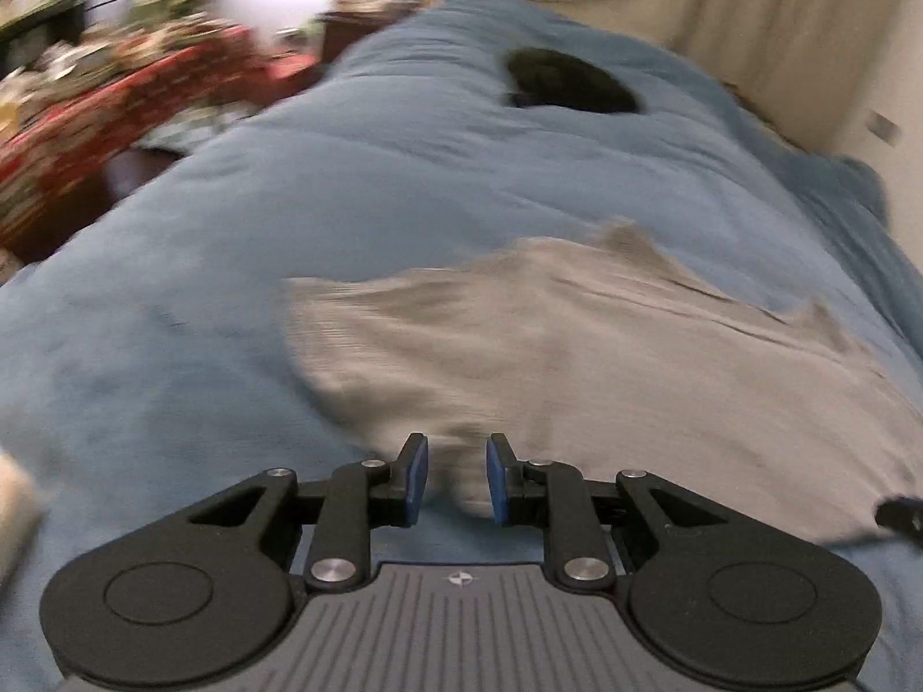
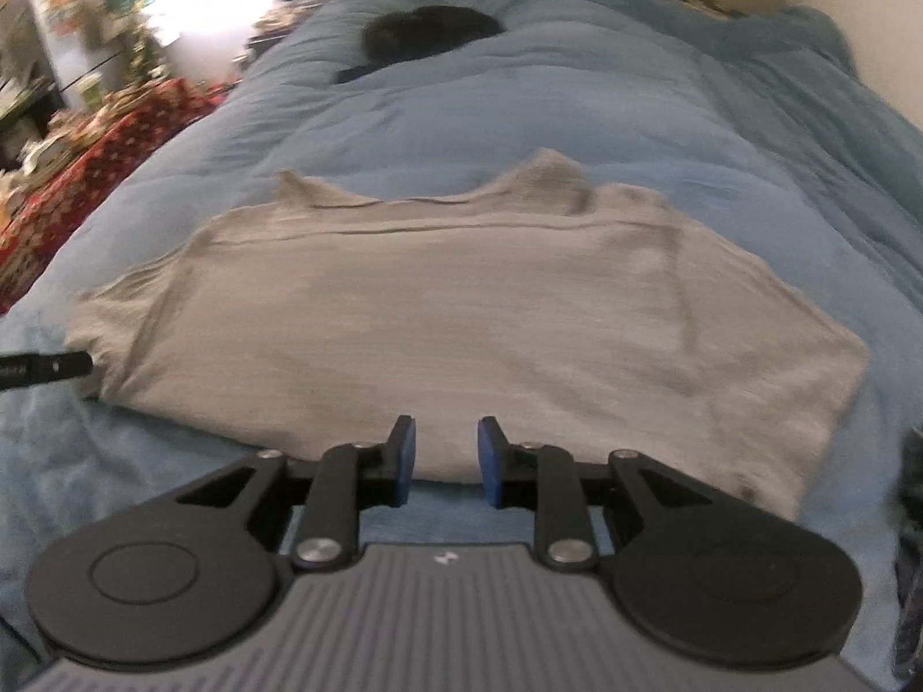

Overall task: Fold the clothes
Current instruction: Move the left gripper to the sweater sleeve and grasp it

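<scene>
A grey T-shirt [image 1: 577, 346] lies spread on a blue duvet [image 1: 404, 173]. In the left wrist view, which is blurred, a bunched edge of the shirt runs down between the blue pads of my left gripper [image 1: 457, 444], and the jaws stand narrow on it. In the right wrist view the shirt [image 2: 432, 300] lies flat with a straight near edge. My right gripper [image 2: 447, 424] hovers over that edge with its pads apart and not pressing the cloth. A black finger [image 2: 46, 369] of the left gripper shows at the shirt's left corner.
A black garment [image 2: 432, 29] lies farther up the duvet [image 2: 577, 104]. A red patterned cloth with clutter on it [image 2: 104, 138] stands left of the bed. A pale wall [image 1: 779, 29] runs along the bed's right side.
</scene>
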